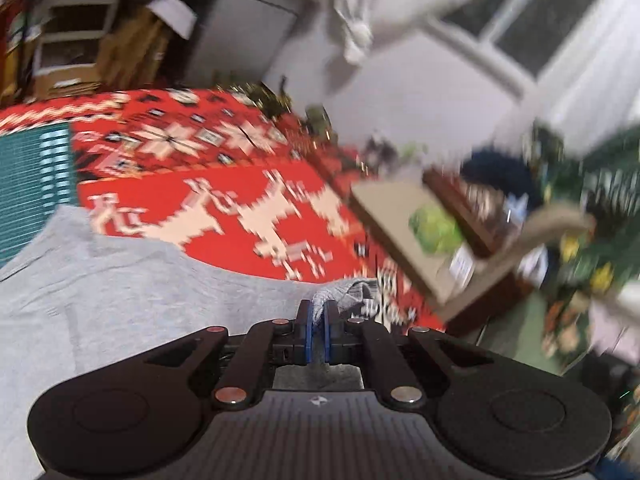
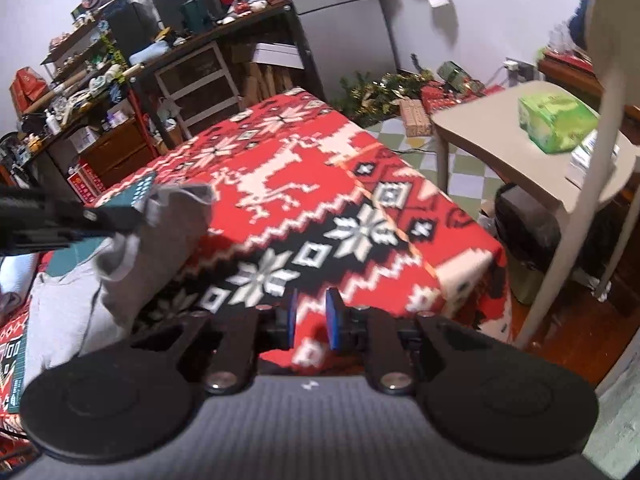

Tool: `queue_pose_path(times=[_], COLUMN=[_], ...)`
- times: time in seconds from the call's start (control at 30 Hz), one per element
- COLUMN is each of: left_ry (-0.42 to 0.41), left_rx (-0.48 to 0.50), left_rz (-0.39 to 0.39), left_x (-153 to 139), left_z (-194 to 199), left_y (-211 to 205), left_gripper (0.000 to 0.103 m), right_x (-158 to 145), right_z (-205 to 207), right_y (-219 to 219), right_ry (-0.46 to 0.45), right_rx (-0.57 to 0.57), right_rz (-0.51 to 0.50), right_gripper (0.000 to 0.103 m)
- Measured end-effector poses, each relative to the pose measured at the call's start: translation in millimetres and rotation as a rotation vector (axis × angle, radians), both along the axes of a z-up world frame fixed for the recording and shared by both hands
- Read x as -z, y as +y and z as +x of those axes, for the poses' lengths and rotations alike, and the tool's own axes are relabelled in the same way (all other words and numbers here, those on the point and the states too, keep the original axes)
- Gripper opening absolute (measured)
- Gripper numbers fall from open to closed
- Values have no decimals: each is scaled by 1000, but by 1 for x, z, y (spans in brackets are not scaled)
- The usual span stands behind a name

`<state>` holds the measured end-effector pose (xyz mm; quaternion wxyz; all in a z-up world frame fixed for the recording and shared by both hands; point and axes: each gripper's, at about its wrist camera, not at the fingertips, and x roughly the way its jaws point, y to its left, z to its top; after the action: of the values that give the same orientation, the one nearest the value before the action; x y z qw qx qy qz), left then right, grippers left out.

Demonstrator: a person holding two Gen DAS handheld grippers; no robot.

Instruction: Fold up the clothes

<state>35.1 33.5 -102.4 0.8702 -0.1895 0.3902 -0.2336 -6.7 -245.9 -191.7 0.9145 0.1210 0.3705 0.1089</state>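
A grey garment (image 1: 120, 288) lies on a table covered with a red patterned cloth (image 1: 240, 184). My left gripper (image 1: 318, 312) is shut on a bunched edge of it, the blue pads pinching the fabric. In the right wrist view the left gripper (image 2: 134, 216) comes in from the left and holds that edge of the grey garment (image 2: 160, 248) lifted off the red patterned cloth (image 2: 320, 200), with the rest hanging down. My right gripper (image 2: 310, 314) hovers over the near part of the table, its pads a little apart with nothing between them.
A teal cutting mat (image 1: 32, 184) lies on the table beside the garment. A beige side table (image 2: 500, 120) with a green tissue pack (image 2: 556, 120) stands to the right. Cluttered shelves (image 2: 120, 80) and a grey fridge (image 2: 340, 12) line the back wall.
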Motion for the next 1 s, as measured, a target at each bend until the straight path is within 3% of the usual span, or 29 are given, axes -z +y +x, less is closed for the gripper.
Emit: queue_pose_path(times=[0.2, 0.57, 0.7, 0.87, 1.0], left_ry=[2, -28, 34, 208, 285], left_rx=[-170, -476, -554, -634, -696], left_rz=[-210, -385, -453, -607, -642], left_x=[-15, 1, 27, 81, 105], left_z=[-35, -122, -135, -134, -142], left_y=[84, 191, 216, 237, 247], left_gripper=[6, 6, 6, 6, 10], right_x=[-18, -47, -53, -60, -63], right_z=[3, -5, -11, -15, -21], right_y=[31, 105, 130, 159, 180], right_ry=[-37, -87, -99, -111, -123], right_rx=[-85, -272, -333, -413, -473], right_rz=[-11, -65, -91, -118, -139], right_gripper=[17, 17, 17, 18, 24])
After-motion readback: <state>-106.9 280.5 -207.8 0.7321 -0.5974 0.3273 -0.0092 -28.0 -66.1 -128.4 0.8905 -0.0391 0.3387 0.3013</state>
